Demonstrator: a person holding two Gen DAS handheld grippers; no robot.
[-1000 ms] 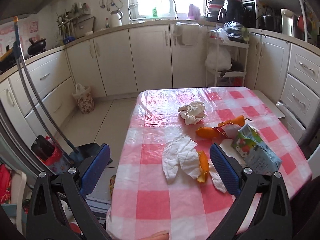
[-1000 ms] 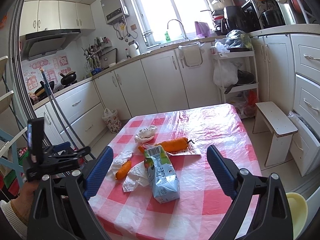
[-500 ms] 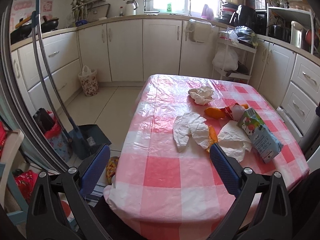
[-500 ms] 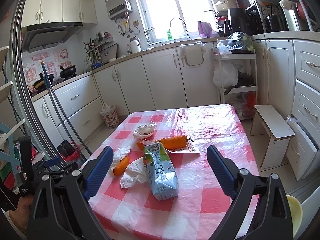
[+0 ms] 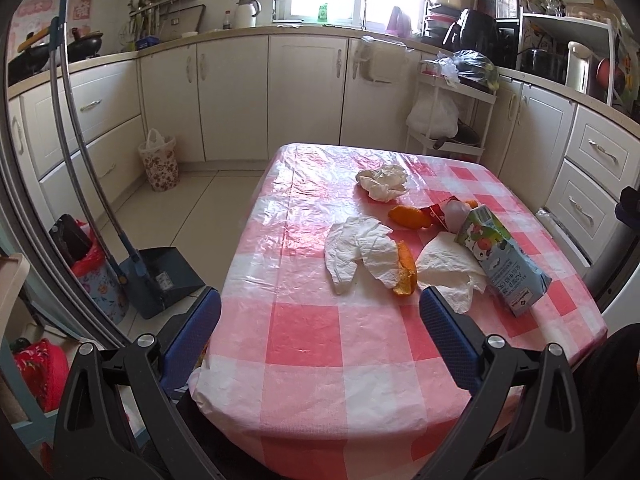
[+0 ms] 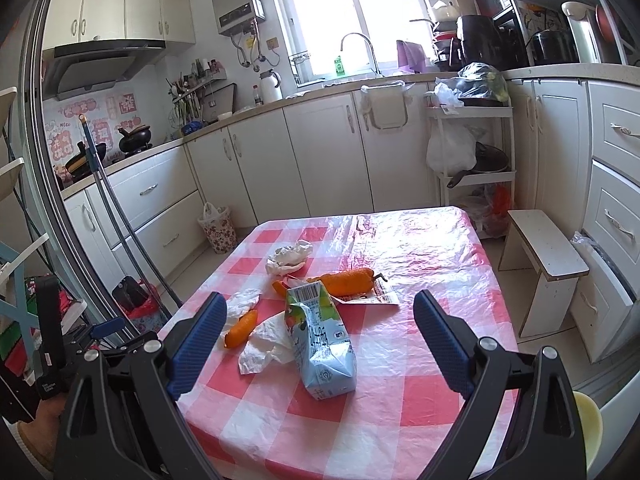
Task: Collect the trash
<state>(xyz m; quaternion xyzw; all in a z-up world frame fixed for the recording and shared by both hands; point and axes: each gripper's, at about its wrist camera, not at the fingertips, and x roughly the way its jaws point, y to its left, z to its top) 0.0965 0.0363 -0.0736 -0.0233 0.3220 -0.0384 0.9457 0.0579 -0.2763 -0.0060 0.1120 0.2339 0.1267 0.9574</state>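
Both grippers — left gripper [image 5: 320, 320], right gripper [image 6: 320, 332] — gape, empty; carton [image 6: 320, 340] print unreadable.

Tablecloth [image 5: 320, 320] — pink-and-white checks

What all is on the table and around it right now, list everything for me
table: 1, pink and white checked cloth, centre
carton: 1, blue and green, lying on table
crumpled tissues: 3, white, on table
orange peel pieces: several, orange, among tissues
wrapper: 1, red and white, flat beside peel
floral bin: 1, floor by cabinets
dustpan: 1, dark blue, floor left of table
stool: 1, white, right of table
left gripper: open, empty
right gripper: open, empty
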